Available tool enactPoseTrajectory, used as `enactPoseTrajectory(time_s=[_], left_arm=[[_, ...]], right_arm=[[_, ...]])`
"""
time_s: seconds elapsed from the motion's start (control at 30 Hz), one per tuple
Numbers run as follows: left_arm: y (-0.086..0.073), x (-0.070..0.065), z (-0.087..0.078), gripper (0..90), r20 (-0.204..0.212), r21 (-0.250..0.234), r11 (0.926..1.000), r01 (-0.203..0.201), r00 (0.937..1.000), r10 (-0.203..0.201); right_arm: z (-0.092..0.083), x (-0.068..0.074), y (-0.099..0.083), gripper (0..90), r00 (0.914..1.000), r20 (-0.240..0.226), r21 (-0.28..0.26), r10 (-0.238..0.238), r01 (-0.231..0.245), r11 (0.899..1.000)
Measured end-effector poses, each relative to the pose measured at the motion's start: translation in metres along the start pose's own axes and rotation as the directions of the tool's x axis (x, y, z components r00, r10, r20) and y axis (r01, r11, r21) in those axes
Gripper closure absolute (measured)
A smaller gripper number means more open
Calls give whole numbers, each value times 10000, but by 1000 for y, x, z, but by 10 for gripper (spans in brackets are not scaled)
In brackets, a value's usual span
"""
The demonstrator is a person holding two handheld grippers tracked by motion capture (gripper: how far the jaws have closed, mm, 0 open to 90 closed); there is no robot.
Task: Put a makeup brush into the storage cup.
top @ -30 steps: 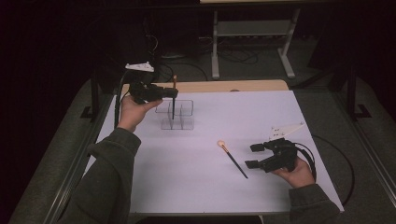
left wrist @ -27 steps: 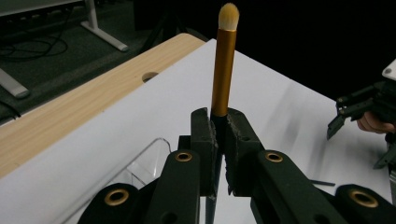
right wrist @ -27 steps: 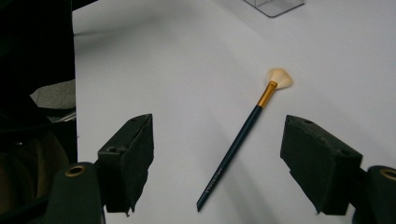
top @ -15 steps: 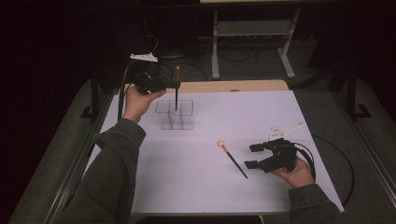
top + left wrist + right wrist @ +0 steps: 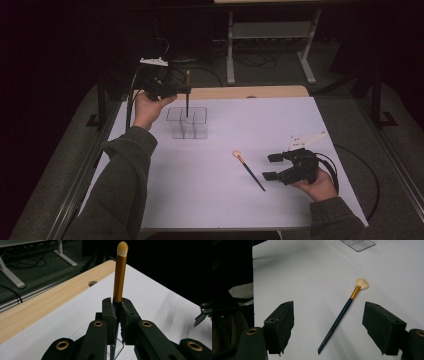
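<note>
Nearest you, your right gripper (image 5: pixel 274 166) sat w/ jaws spread wide, empty, over the fan brush (image 5: pixel 340 315) lying flat on the white sheet (image 5: pixel 200 200): slim dark handle, gold ferrule, pale splayed bristles. Farther off, your left gripper (image 5: pixel 181 90) had carried the round-tip brush (image 5: pixel 120 277) leftward from a sec ago, clamped upright, bristles up, handle end dipping into the clear plastic organizer (image 5: pixel 188 123); prob ready to release.

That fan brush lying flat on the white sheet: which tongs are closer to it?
Right. The right tongs sit open just beside the fan brush, apart from it. The left tongs are across the table, shut on another brush above the clear organizer.
</note>
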State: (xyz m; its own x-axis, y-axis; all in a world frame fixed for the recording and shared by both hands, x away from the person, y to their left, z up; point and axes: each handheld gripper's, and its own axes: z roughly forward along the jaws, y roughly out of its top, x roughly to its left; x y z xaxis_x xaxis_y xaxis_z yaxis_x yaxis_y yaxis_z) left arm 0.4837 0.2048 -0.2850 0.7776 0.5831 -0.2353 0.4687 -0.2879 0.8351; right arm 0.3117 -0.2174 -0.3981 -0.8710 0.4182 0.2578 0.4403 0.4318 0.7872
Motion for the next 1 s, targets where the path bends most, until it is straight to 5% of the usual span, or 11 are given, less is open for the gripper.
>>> enactPoseTrajectory(time_s=[1.0], left_arm=[[-10,12,9,824,-468,191,9993,318,9984,-309]], right_arm=[[-1,2,1,244,9999,-75,3,-71,71,10000]])
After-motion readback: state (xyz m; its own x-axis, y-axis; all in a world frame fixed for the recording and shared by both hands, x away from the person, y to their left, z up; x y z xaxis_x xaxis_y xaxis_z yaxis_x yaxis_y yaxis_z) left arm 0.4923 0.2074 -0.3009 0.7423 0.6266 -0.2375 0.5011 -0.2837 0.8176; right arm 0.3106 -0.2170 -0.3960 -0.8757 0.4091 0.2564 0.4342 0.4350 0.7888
